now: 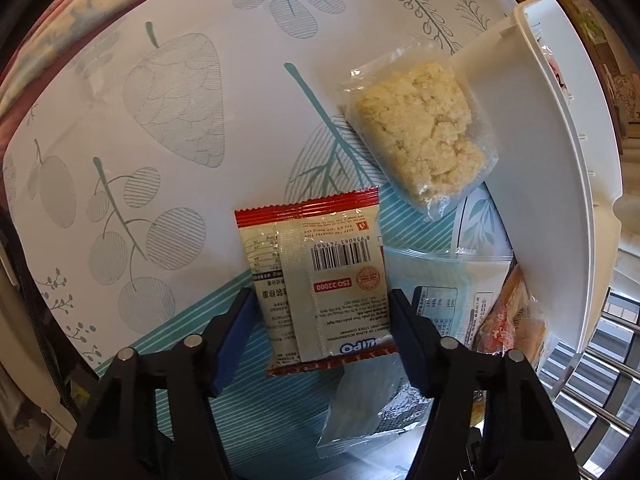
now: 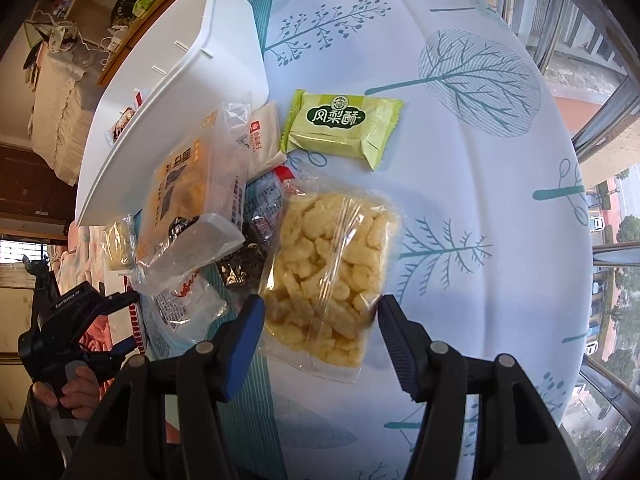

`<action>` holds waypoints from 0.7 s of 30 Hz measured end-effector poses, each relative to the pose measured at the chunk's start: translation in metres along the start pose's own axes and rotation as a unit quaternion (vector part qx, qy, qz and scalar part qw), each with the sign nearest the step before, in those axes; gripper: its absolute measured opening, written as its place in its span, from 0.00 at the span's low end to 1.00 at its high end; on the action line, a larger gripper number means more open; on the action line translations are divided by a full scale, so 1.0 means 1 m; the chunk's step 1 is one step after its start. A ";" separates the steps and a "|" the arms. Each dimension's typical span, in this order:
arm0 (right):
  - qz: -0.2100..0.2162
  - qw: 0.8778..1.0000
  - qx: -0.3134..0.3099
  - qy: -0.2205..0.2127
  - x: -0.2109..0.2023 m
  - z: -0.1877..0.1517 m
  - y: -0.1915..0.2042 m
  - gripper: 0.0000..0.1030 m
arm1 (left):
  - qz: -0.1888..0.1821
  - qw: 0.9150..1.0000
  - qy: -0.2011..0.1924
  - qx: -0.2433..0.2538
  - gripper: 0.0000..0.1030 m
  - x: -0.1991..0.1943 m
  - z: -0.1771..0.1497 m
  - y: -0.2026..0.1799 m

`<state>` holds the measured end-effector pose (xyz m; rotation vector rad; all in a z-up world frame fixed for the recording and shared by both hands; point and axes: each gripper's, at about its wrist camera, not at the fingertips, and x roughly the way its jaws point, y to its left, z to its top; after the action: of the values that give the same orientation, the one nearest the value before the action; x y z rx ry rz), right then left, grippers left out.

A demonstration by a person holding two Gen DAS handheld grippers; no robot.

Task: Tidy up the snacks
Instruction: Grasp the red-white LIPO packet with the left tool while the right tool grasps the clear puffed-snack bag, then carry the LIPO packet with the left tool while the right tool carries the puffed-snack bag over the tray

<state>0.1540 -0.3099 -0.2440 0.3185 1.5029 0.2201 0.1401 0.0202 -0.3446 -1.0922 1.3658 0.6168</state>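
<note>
In the left wrist view my left gripper is open, its fingers on either side of a red-and-white snack packet lying on the table. A clear bag of pale crumbly snack leans against the white bin. In the right wrist view my right gripper is open around the near end of a clear bag of yellow puffed snacks. A green pineapple-cake packet lies beyond it. An orange-printed clear bag and other packets pile beside the white bin. The left gripper also shows in this view.
The table wears a white cloth with teal leaf prints. A clear zip bag and orange wrappers lie by the bin. A window railing runs past the table's right edge. A cream packet sits near the bin.
</note>
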 end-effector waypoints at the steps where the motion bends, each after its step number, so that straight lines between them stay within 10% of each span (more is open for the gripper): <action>1: -0.002 1.000 0.000 0.002 0.001 0.001 0.001 0.58 | 0.000 1.000 -0.001 -0.003 0.56 0.000 -0.001 0.001; 21: -0.050 0.998 0.029 0.016 0.018 0.011 0.016 0.65 | 0.006 1.000 -0.002 0.030 0.47 -0.020 -0.032 -0.001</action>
<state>0.1667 -0.2897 -0.2556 0.2869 1.5538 0.1027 0.1226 -0.0039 -0.3210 -1.0345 1.3808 0.5822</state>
